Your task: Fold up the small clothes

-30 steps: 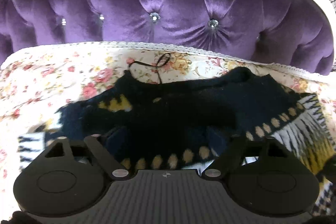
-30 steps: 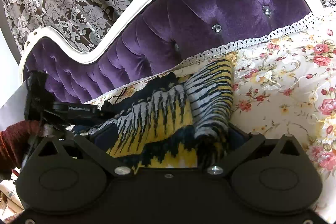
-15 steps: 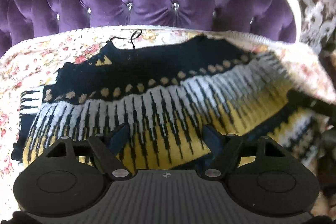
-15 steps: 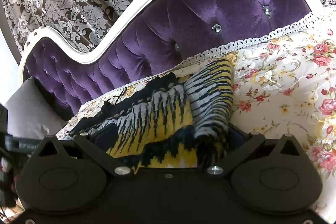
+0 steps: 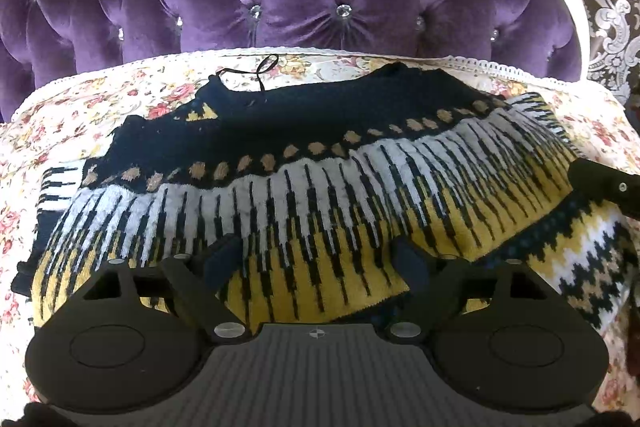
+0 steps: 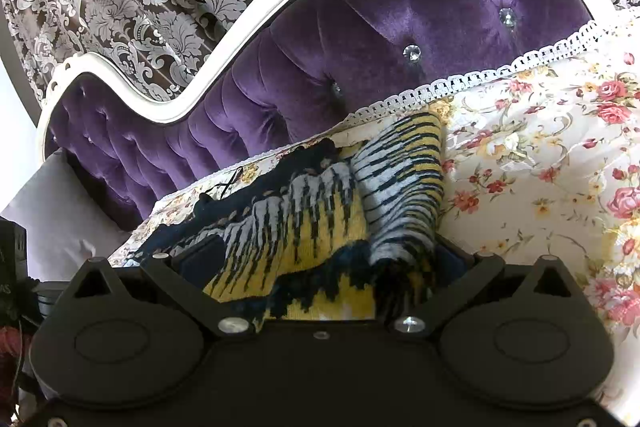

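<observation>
Left gripper (image 5: 316, 259) fingers opening over the sweater (image 5: 320, 179); only the right gripper (image 6: 320, 267) view shows its own fingers wide around a bunched fold.

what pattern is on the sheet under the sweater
Cream with pink and red roses, white lace edging: the sheet shows best in the right wrist view.

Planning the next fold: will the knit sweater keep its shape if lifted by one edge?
Probably not. The sweater drapes in soft folds over the bedspread, so it likely sags. Its thick fuzzy knit probably grips rather than slips.
</observation>
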Motion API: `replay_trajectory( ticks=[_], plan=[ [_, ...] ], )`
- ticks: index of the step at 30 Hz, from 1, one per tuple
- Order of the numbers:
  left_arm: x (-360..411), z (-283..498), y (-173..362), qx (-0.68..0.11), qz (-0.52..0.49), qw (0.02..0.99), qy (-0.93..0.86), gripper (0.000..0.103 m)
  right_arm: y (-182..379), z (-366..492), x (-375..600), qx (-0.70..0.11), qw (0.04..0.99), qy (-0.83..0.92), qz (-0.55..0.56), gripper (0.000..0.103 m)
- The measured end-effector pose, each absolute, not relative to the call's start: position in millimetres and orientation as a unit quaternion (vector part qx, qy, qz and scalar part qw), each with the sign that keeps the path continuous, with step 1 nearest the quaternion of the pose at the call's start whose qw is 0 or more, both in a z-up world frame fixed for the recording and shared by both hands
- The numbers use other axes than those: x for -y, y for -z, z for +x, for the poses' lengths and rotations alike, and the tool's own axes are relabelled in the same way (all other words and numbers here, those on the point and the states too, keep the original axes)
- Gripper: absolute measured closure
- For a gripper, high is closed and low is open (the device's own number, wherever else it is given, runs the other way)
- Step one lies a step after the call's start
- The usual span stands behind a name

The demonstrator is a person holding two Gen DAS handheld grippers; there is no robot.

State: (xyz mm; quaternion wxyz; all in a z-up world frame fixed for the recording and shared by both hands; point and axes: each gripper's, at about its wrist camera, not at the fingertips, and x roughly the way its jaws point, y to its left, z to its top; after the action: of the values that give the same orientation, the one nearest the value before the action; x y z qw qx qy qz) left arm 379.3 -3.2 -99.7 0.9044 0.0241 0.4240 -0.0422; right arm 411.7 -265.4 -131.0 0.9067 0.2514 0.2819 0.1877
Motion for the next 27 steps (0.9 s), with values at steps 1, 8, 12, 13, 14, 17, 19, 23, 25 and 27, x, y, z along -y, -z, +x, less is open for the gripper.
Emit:
replay_trajectory(
  ticks=[1,8,12,13,14,17,19,23,25,27],
  plan=[
    [3,380,100,-0.424,0.022,0.904,0.042,0.020,131,412,266,-0.282,0.906,-0.188,0.252,0.000],
    [2,381,96,-0.428,0.025,0.902,0.046,0.021,129,415,263,-0.299,0.906,-0.176,0.244,0.006],
    [-5,370,83,-0.420,0.021,0.906,0.042,0.036,122,419,263,-0.332,0.907,-0.140,0.220,0.042],
    [-8,363,78,-0.413,0.016,0.910,0.037,0.036,119,420,263,-0.345,0.906,-0.135,0.206,0.048],
    [-14,355,73,-0.408,0.009,0.912,0.031,0.036,118,422,266,-0.358,0.901,-0.137,0.203,0.058],
    [-31,334,62,-0.400,-0.002,0.916,0.025,0.036,114,427,279,-0.391,0.876,-0.140,0.246,0.066],
    [-46,321,57,-0.392,-0.003,0.920,0.016,0.036,109,426,276,-0.398,0.874,-0.140,0.243,0.067],
    [-79,308,53,-0.378,-0.009,0.926,-0.011,0.036,96,423,268,-0.394,0.875,-0.146,0.241,0.068],
    [-94,308,55,-0.378,-0.004,0.925,-0.021,0.036,87,422,262,-0.387,0.879,-0.144,0.236,0.069],
    [-106,313,63,-0.395,0.003,0.918,-0.022,0.036,77,423,256,-0.385,0.884,-0.141,0.224,0.069]
  ],
)
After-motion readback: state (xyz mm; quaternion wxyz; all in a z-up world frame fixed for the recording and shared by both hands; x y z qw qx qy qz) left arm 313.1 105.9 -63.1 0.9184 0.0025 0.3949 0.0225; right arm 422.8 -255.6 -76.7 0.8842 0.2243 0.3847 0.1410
